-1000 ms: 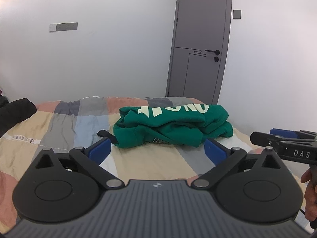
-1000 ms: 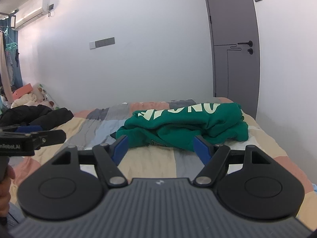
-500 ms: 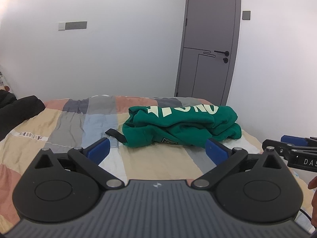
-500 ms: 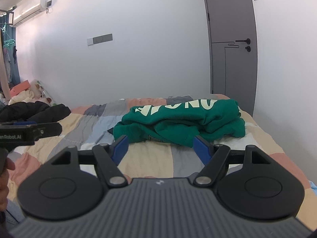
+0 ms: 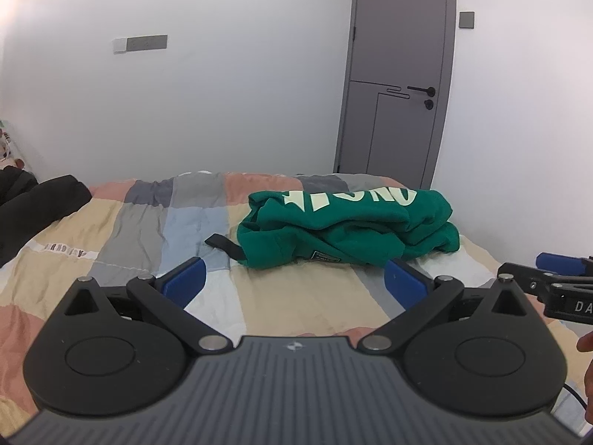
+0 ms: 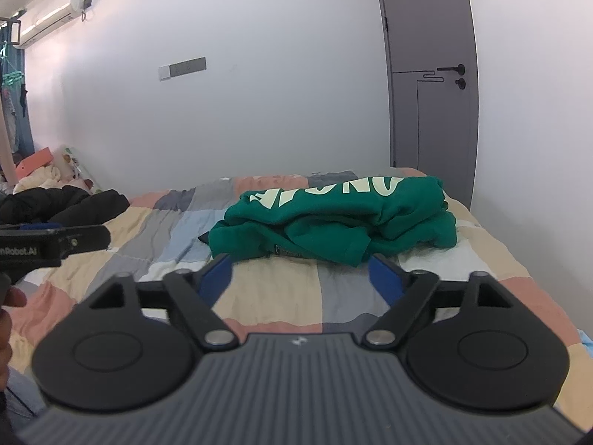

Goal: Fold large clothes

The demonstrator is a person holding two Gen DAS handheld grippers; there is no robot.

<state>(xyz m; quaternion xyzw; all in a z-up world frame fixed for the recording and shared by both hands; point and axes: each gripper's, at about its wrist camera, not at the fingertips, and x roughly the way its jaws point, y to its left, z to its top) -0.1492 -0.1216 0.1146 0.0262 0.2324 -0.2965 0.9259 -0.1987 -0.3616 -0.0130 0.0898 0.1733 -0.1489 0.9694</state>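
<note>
Green sweatshirt [image 5: 348, 228] lying bunched and roughly folded on the patchwork quilt [image 5: 141, 230], toward the far side of the bed near the grey door [image 5: 396, 74], white lettering on top and upside down from here. Long axis running left to right across both views, square to the line both grippers point along. A dark strap [image 5: 222, 244] poking out from its left end. Left gripper [image 5: 294, 278] held short of it over bare quilt, jaws spread wide, nothing between the blue pads [image 5: 185, 278], no cloth touched. Right gripper [image 6: 300, 274] likewise short of it, jaws opening, nothing between them either, pads framing the sweatshirt's near edge only by line of sight. Sweatshirt sitting ahead of both and a little right of centre for the left gripper, more nearly dead ahead for the right. Hard to call which hand is nearer; probably much the same reach for each, with the left end and strap falling naturally to the left hand and the end by the door to the right. Next move likely a forward reach by both toward the near hem or the two ends, to shake the heap out flat before any fold. Black clothing [image 6: 63, 204] heaped at the far left, well apart from it.
</note>
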